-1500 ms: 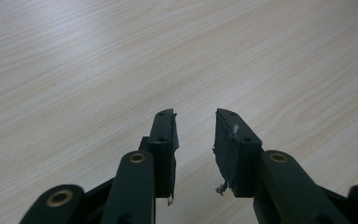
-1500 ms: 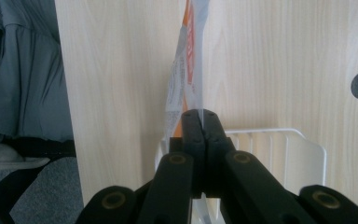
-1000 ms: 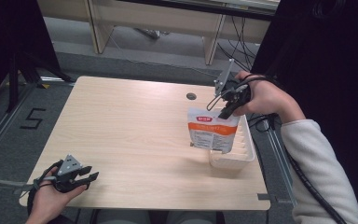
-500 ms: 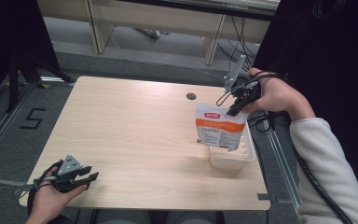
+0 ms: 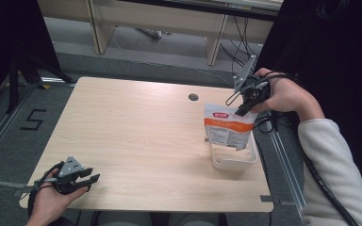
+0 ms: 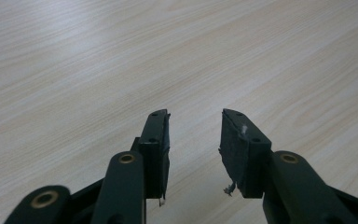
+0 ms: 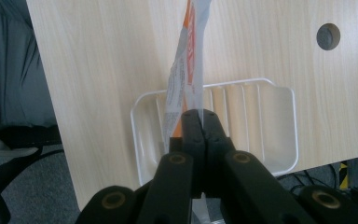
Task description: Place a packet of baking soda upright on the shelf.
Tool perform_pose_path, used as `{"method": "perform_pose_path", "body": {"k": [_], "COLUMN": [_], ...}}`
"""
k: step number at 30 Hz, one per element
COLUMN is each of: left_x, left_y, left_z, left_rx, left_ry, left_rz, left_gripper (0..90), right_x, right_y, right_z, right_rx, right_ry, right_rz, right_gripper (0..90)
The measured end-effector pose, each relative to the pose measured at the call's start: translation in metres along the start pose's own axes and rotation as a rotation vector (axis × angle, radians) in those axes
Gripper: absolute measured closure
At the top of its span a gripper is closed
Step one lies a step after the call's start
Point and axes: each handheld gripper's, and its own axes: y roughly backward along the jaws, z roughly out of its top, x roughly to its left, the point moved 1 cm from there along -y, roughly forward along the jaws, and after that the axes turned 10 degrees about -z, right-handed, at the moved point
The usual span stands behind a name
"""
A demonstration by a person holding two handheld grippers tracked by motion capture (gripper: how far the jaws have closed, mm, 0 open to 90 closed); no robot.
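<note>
The right claw [image 5: 243, 106] is pinching the top edge of the white-and-orange pouch [image 5: 228, 128], its jaws pressed together on it. The pouch is hanging straight below, over the white tray [image 5: 233, 160] near the worktop's [image 5: 136, 132] right edge. The left claw [image 5: 86, 178] is resting spread and empty at the near left corner.

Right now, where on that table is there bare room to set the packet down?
Most of the table is bare: the broad wood between the left gripper at the near left corner and the white tray near the right edge. It is crowded only there, where the packet hangs over the tray from the right gripper.
</note>
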Motion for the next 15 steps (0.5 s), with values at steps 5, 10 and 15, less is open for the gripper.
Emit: {"method": "perform_pose_path", "body": {"k": [5, 10, 15], "left_x": [-0.0011, 0.0005, 0.0002], "left_y": [-0.0006, -0.0009, -0.0007], "left_z": [-0.0004, 0.0002, 0.0002], "left_rx": [-0.007, -0.009, -0.005], "left_ry": [0.015, -0.007, -0.006], "left_rz": [-0.004, -0.009, -0.009], "left_gripper": [61.2, 61.2, 61.4], "right_x": [0.0000, -0.0005, -0.0005], "right_y": [-0.0005, -0.0012, 0.0000], "right_z": [-0.0019, -0.0041, -0.0050], "right_rx": [0.015, 0.021, 0.021], "right_ry": [0.003, 0.009, 0.017], "right_rz": [-0.001, 0.003, -0.005], "right_gripper": [90.0, 90.0, 90.0]}}
